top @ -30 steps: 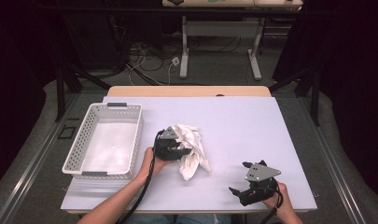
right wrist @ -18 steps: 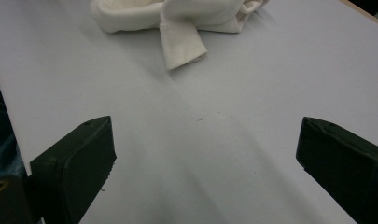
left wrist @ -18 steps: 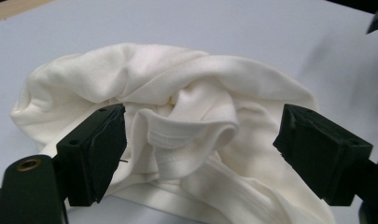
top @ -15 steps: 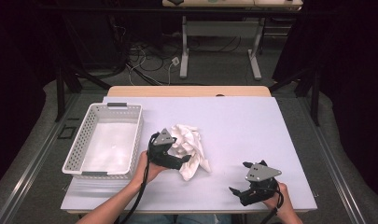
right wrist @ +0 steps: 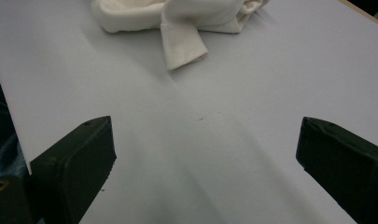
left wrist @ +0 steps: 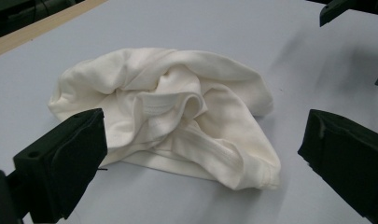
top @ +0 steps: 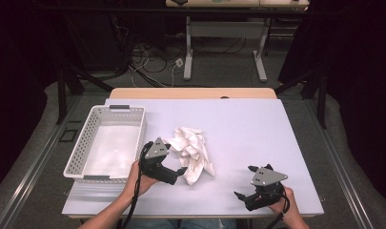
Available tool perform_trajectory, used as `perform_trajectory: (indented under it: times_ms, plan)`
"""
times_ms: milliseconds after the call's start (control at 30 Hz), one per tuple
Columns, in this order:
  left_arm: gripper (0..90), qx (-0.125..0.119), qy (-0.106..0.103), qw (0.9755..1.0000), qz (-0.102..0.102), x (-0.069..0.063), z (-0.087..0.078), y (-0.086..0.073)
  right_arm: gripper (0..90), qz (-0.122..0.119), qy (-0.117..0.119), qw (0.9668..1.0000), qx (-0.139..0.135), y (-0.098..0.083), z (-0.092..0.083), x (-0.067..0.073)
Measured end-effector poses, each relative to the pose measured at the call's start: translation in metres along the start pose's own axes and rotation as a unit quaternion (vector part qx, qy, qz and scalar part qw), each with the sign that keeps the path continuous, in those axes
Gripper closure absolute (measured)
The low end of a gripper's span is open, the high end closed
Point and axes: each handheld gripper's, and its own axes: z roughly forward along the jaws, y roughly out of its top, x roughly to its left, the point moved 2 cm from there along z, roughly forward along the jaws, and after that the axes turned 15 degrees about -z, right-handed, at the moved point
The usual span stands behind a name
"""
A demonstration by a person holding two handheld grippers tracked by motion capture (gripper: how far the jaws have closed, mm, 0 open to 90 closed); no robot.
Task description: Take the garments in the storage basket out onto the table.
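Observation:
A crumpled white cloth (top: 192,150) lies on the pale blue table top (top: 248,124), just right of a white slotted basket (top: 107,141). My left gripper (top: 177,163) sits at the cloth's near-left side and points at it. In the left gripper view the cloth (left wrist: 177,112) lies ahead of and between the jaws of the left gripper (left wrist: 200,140), which stand wide apart and hold nothing. My right gripper (top: 244,182) rests near the table's front right, open over bare table. In the right gripper view the cloth (right wrist: 177,18) is far ahead of the right gripper (right wrist: 205,140).
The basket looks empty and stands at the table's left. A wooden strip (top: 193,93) edges the far side of the table. Beyond it are desk legs (top: 187,47) and cables (top: 152,62) on the floor. Bare table stretches right of the cloth.
My left gripper has drawn back toward the near edge and a little left, off the cloth's left part. The cloth's folds have shifted slightly. The right gripper has stayed put.

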Motion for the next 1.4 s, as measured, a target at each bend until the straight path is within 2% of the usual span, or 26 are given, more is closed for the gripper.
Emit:
perform_trajectory:
  times_ms: [200,367,900,1033,1400]
  plan:
    - [0.0,0.002,-0.011,0.9999,0.012,-0.003,-0.014,-0.007,4.0,0.0,0.001,1.0,-0.001,0.0,0.0,0.0]
    - [0.0,-0.001,-0.006,0.9999,0.014,-0.004,-0.024,-0.012,4.0,0.0,0.002,1.0,0.001,0.0,0.0,0.0]
    - [0.0,-0.001,0.021,0.9997,0.012,0.005,-0.047,-0.03,4.0,0.0,0.004,1.0,0.001,0.0,0.001,0.0]
    - [0.0,0.006,0.036,0.9992,0.019,0.006,-0.05,-0.038,4.0,-0.001,0.006,1.0,0.003,0.0,0.002,0.001]
    - [0.0,0.009,0.056,0.9982,0.02,0.008,-0.061,-0.051,4.0,-0.001,0.009,0.9999,0.006,-0.001,0.003,0.001]
